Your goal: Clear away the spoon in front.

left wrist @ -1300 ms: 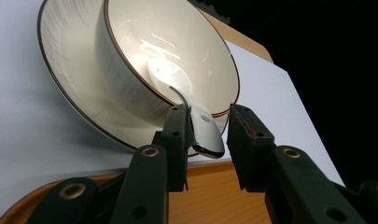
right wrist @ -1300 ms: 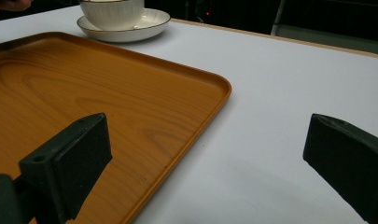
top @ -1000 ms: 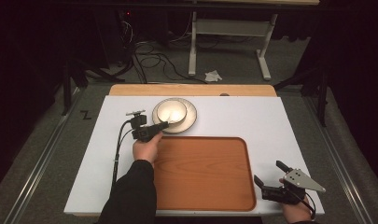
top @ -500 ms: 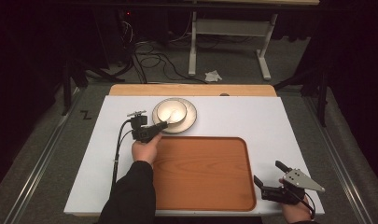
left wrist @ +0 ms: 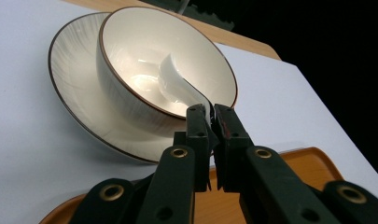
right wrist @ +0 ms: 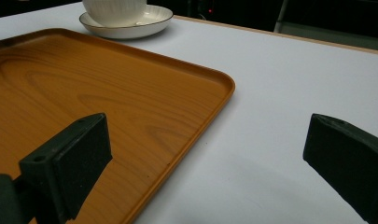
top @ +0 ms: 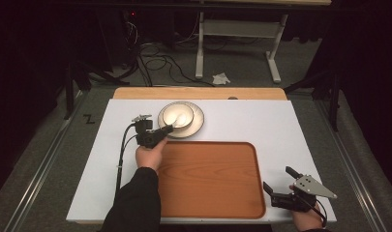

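So we've got the big white bench (top: 280, 130) first, with a wooden tray (top: 208, 179) sitting on the near half of it, nothing on it. Just past the tray's far-left corner there's a saucer-style plate (top: 196, 128) with a bowl (left wrist: 130, 56) sitting on it, both pale ceramic with a thin dark rim. Inside the bowl lies a white ceramic spoon (left wrist: 170, 81), scoop down in the bottom and handle running up over the near rim. Our left tool (left wrist: 210, 116) has its jaws pinched together on the tip of that handle, right where it clears the rim. Our right tool (right wrist: 205, 154) hangs over the bench beside the tray's near-right corner, jaws wide apart, holding nothing. As for the spoon, we'd guess it's light, totally stiff, glazed so pretty slick, and it'll chip if it clanks against the bowl. The handle end seems the only sane place to take hold, since the scoop is too wide and curved. The grip is way out at the tip though, so the spoon could swivel between the pads.
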